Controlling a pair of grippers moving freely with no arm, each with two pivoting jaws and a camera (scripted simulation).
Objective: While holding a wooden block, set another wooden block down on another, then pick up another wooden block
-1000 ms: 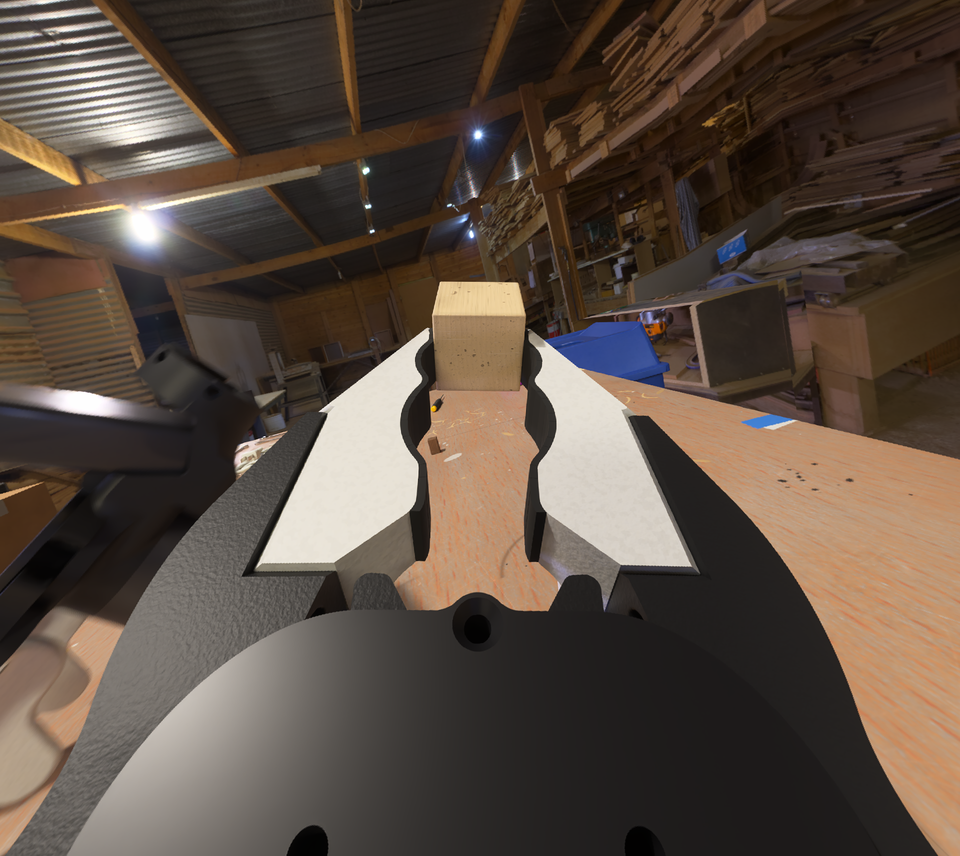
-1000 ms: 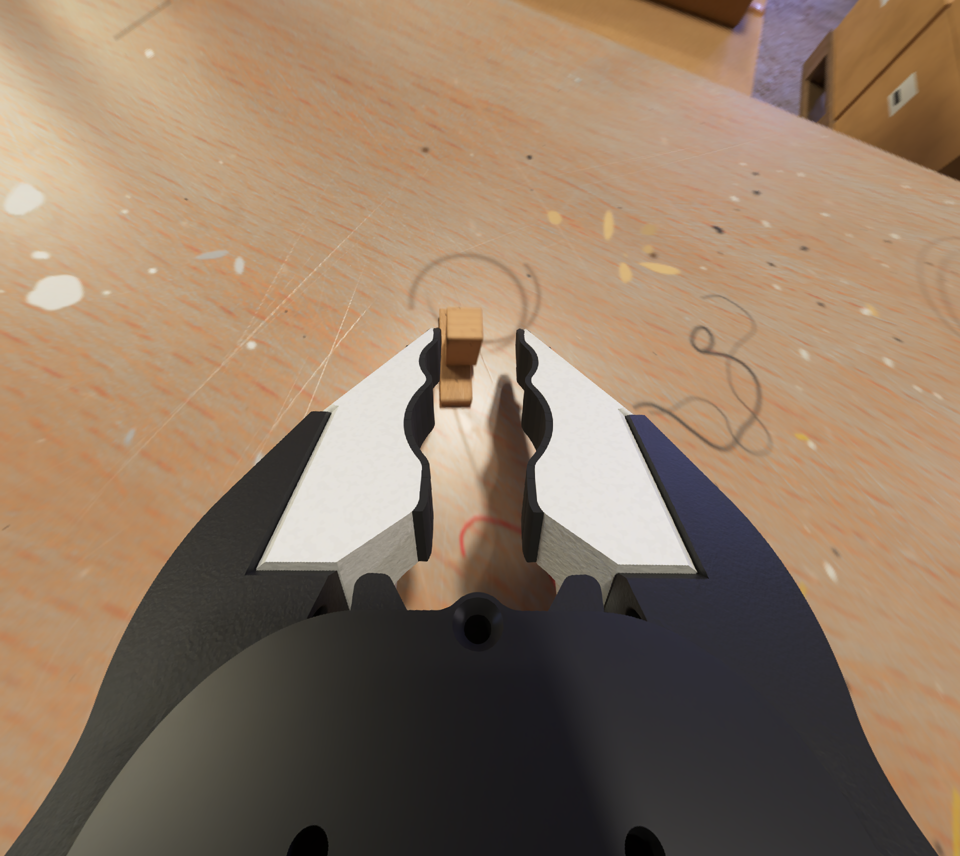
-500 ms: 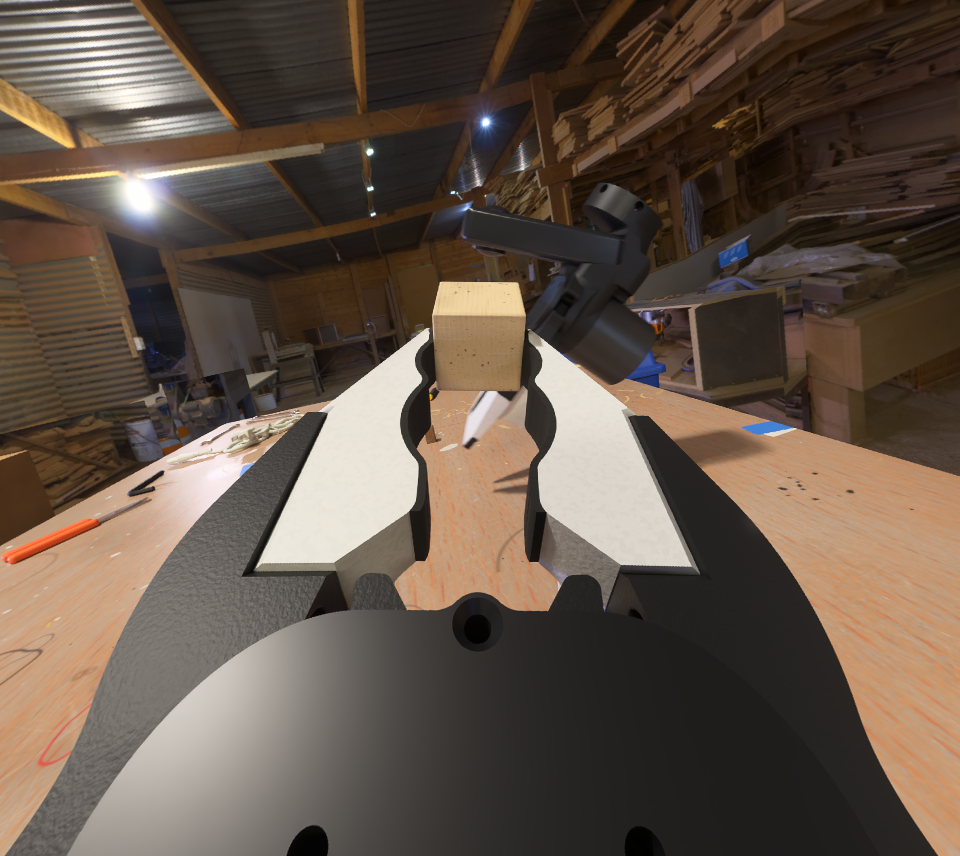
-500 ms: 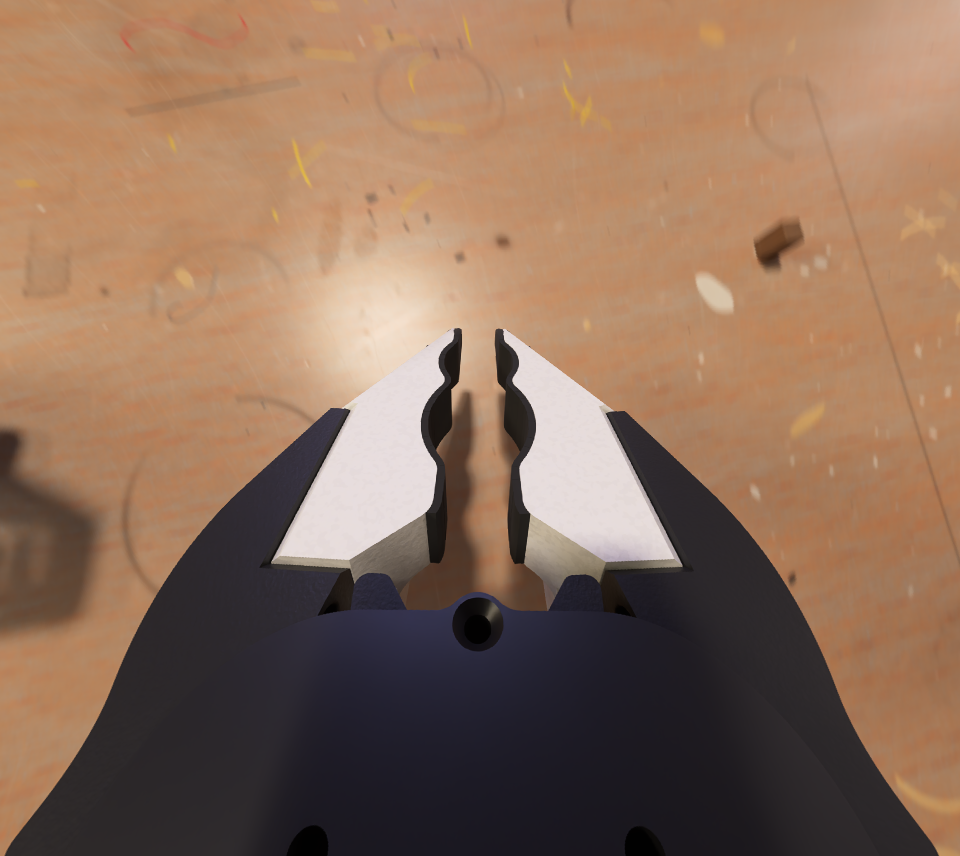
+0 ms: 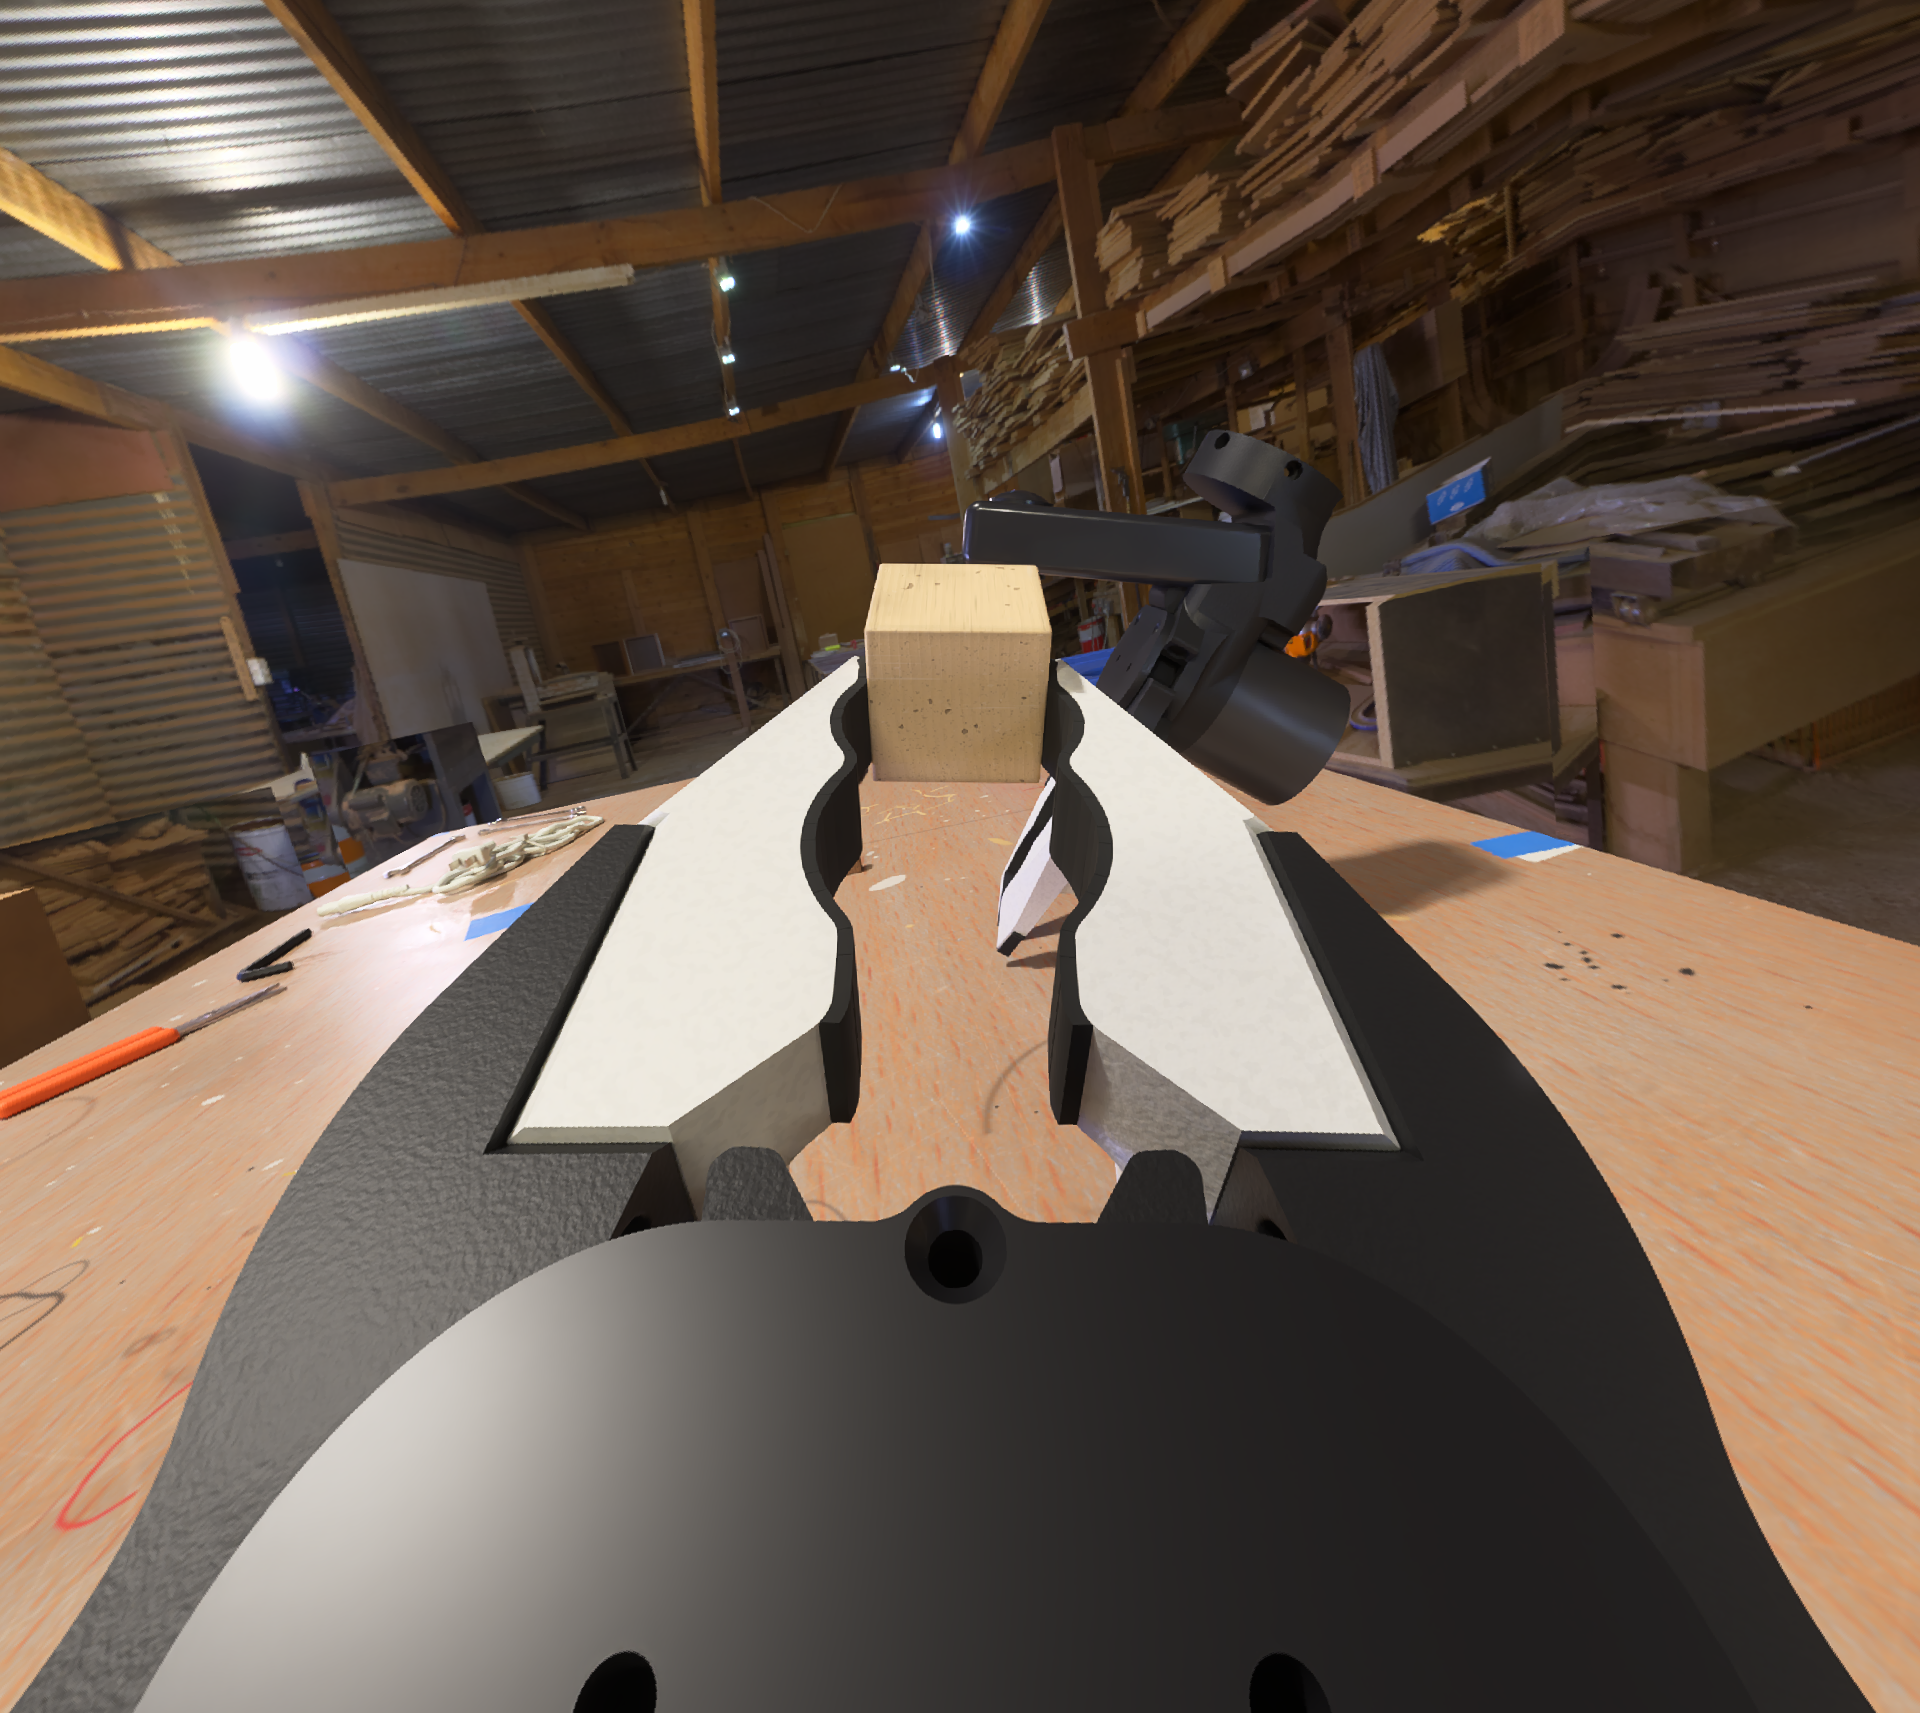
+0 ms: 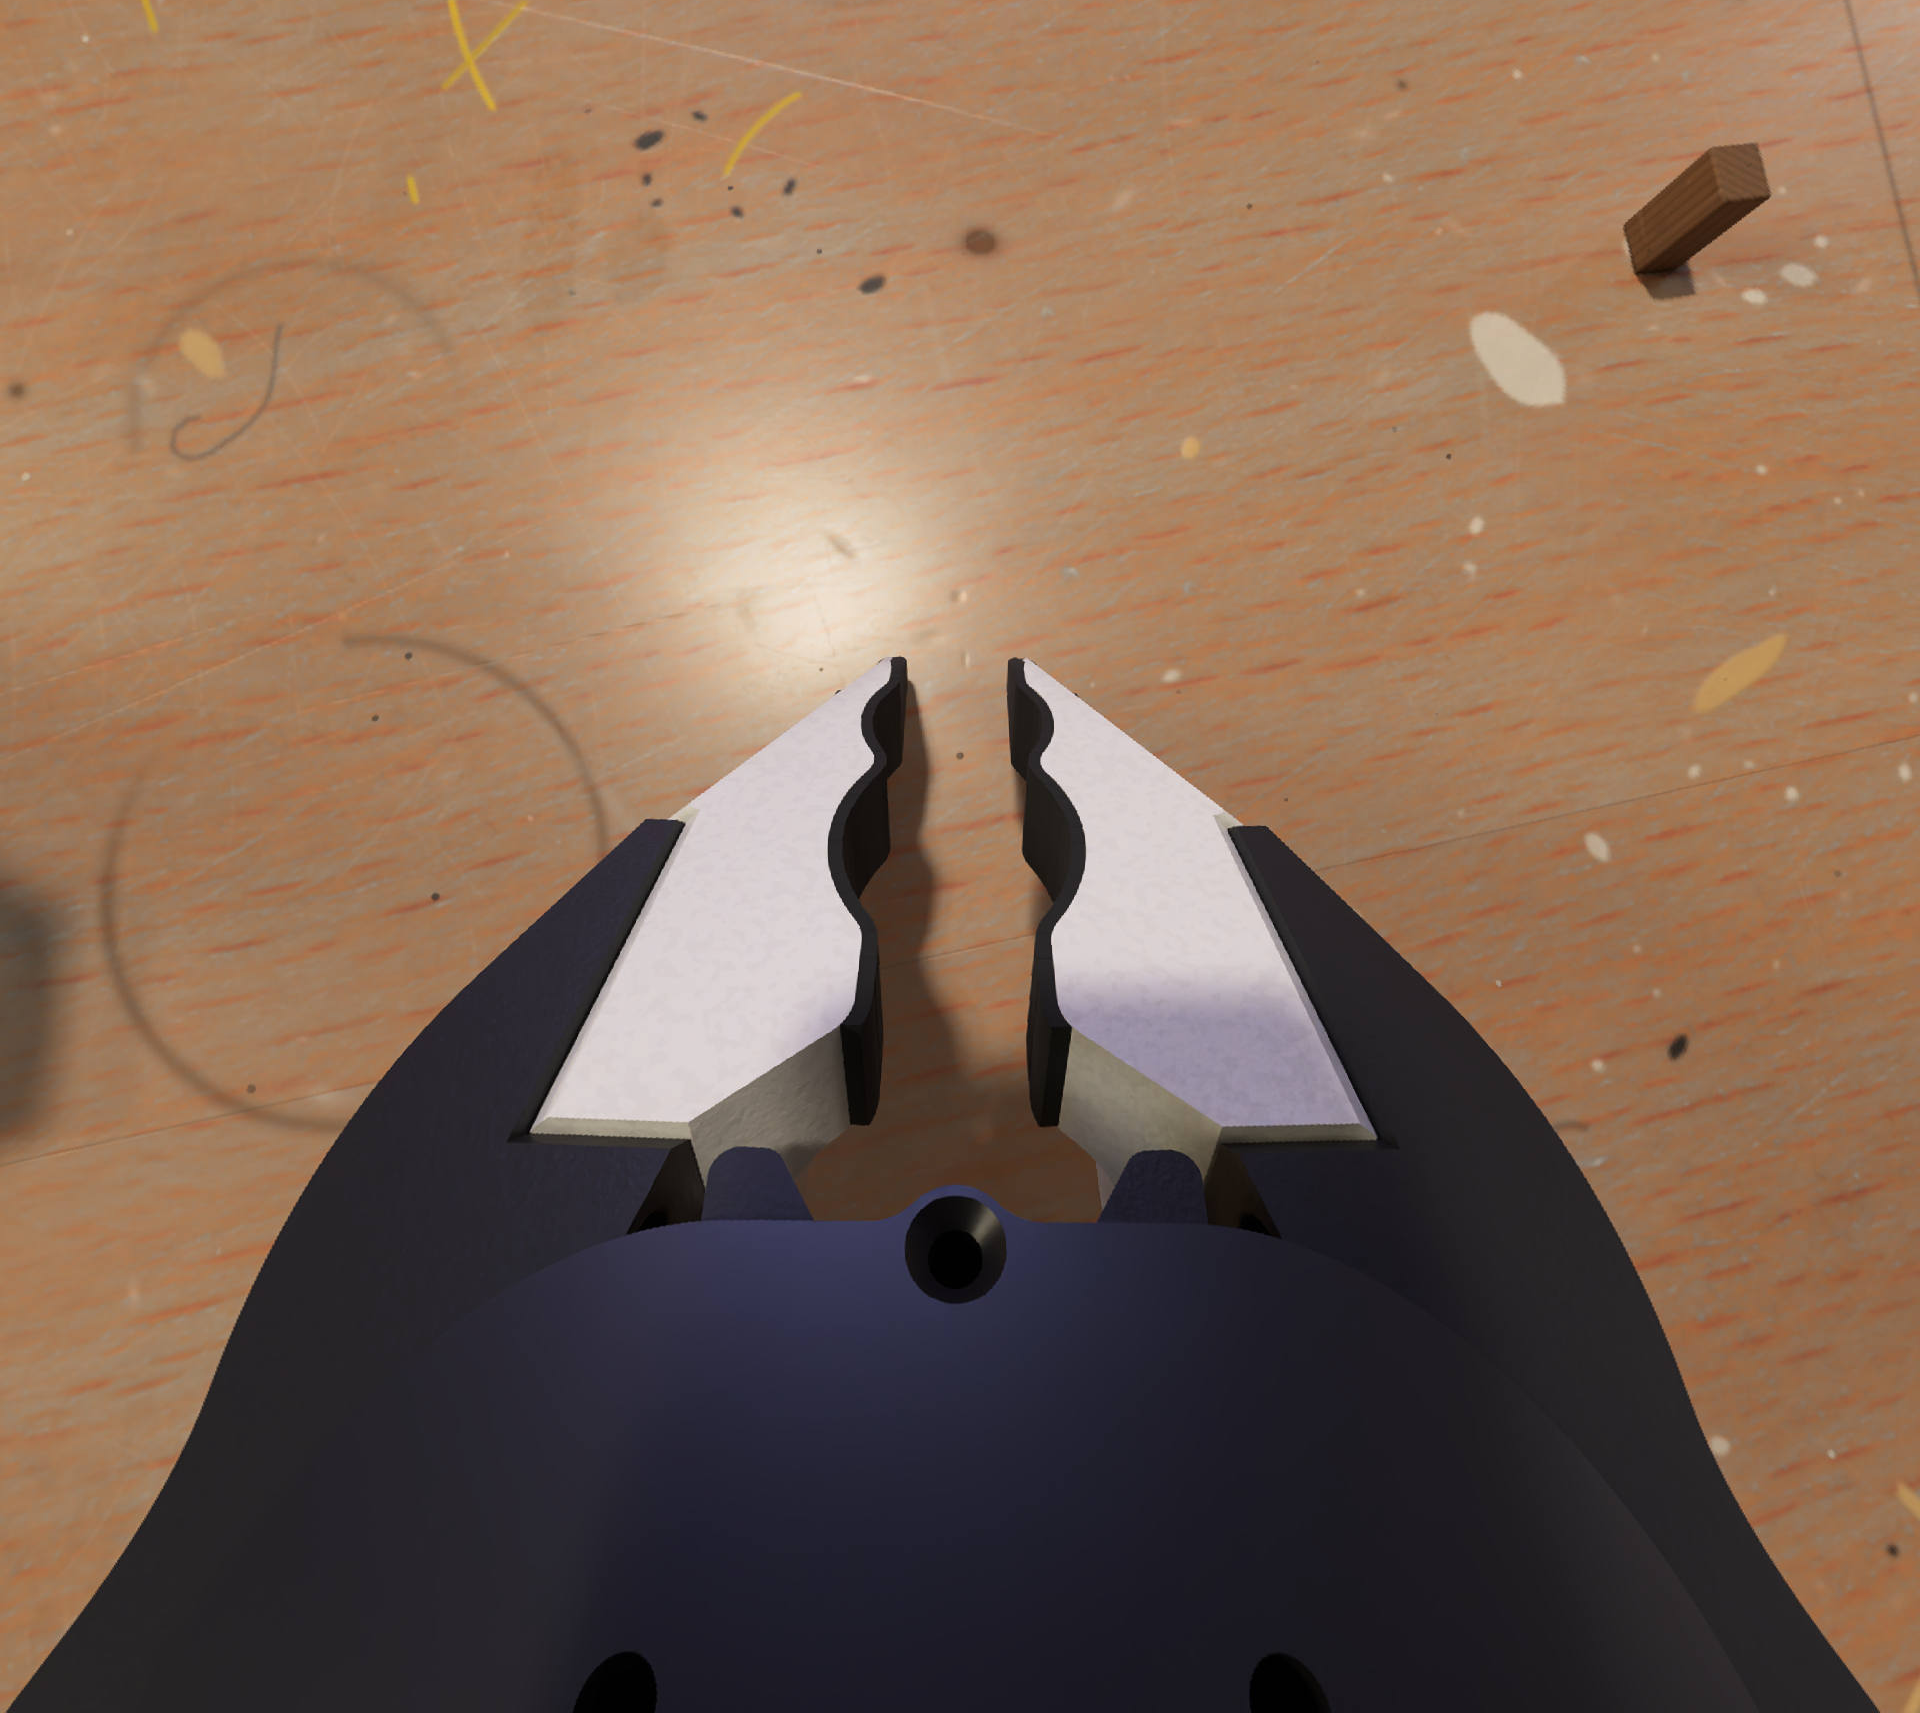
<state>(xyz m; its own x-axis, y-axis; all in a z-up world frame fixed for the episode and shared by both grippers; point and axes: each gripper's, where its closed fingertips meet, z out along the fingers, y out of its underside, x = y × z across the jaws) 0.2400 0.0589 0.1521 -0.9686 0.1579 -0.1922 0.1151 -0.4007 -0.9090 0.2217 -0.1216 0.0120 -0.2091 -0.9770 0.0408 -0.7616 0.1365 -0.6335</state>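
Left wrist view: left gripper (image 5: 956,707) clamped on pale wooden block (image 5: 956,671); right gripper (image 6: 956,676) narrowly parted, empty.

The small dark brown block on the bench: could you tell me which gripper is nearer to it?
Right. The right gripper, open and empty, points down with the dark brown block up and to its right. The left gripper holds the pale block farther back.

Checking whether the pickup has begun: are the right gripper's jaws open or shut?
Open and empty: the right gripper shows a bare gap between its fingertips, over the workbench.
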